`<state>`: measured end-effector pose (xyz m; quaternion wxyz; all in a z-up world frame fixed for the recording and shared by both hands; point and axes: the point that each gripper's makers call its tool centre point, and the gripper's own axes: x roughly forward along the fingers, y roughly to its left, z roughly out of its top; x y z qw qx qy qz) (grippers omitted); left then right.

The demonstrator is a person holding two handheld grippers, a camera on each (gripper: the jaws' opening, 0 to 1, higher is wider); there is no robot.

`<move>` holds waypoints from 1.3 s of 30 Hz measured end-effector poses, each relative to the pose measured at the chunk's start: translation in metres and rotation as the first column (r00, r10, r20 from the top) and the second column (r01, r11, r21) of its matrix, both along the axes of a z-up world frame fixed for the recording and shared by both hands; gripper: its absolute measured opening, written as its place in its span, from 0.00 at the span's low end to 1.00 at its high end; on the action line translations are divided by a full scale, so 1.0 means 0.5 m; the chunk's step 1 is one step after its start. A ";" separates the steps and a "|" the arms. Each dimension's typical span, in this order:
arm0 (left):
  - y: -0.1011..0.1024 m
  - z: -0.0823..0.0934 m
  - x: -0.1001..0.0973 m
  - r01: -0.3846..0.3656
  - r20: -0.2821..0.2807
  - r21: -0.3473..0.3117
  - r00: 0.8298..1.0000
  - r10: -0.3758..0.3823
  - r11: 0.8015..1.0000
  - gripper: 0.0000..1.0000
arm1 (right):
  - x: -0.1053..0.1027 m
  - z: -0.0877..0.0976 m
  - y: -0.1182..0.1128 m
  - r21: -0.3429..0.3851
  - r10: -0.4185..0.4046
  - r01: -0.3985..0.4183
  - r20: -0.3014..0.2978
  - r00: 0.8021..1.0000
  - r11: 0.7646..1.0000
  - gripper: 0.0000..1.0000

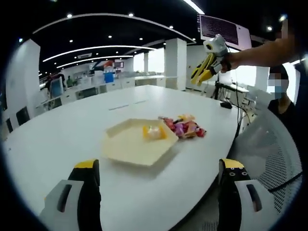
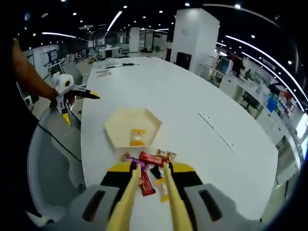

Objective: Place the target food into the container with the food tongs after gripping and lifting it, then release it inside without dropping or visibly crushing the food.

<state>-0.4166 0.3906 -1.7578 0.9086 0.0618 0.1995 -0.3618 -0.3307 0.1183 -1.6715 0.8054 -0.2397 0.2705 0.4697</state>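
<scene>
Large white oval table point(image 1: 72, 134) spans frame. Cream hexagonal tray point(image 2: 120, 126) at centre holds one yellow wrapped snack point(image 2: 137, 137). Mixed wrapped snacks point(image 2: 151, 159) heaped below it. Right gripper point(image 2: 151, 169) grips yellow tongs point(image 2: 126, 202), tips parted over heap. Left gripper point(image 1: 159, 168) jaws wide apart, empty.

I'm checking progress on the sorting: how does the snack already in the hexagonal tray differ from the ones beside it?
The yellow snack lies alone inside the cream hexagonal tray; the wrapped snacks lie bunched on the white table, outside the tray's edge. The tray piece is pale yellow, while the pile mixes red, purple and orange wrappers. The tongs on the right hand-held gripper point at the pile, not the tray piece. All are small, and none is gripped.
</scene>
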 end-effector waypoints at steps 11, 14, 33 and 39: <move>0.007 0.010 0.009 -0.006 0.046 0.004 0.999 0.006 1.000 1.00 | 0.026 -0.017 -0.035 0.019 0.033 -0.033 0.021 0.999 0.999 0.28; 0.008 0.009 0.013 -0.008 0.041 0.001 0.999 0.008 1.000 1.00 | 0.025 -0.028 -0.040 0.026 0.046 -0.046 0.013 0.999 0.999 0.28; 0.020 -0.011 0.016 -0.034 -0.001 0.033 0.999 0.034 0.999 1.00 | 0.056 -0.136 -0.073 0.035 0.066 -0.064 -0.038 0.997 0.997 0.29; 0.019 -0.014 0.016 -0.032 -0.011 0.030 0.999 0.032 0.999 1.00 | 0.063 -0.189 -0.089 -0.007 0.064 -0.065 -0.072 0.995 0.998 0.29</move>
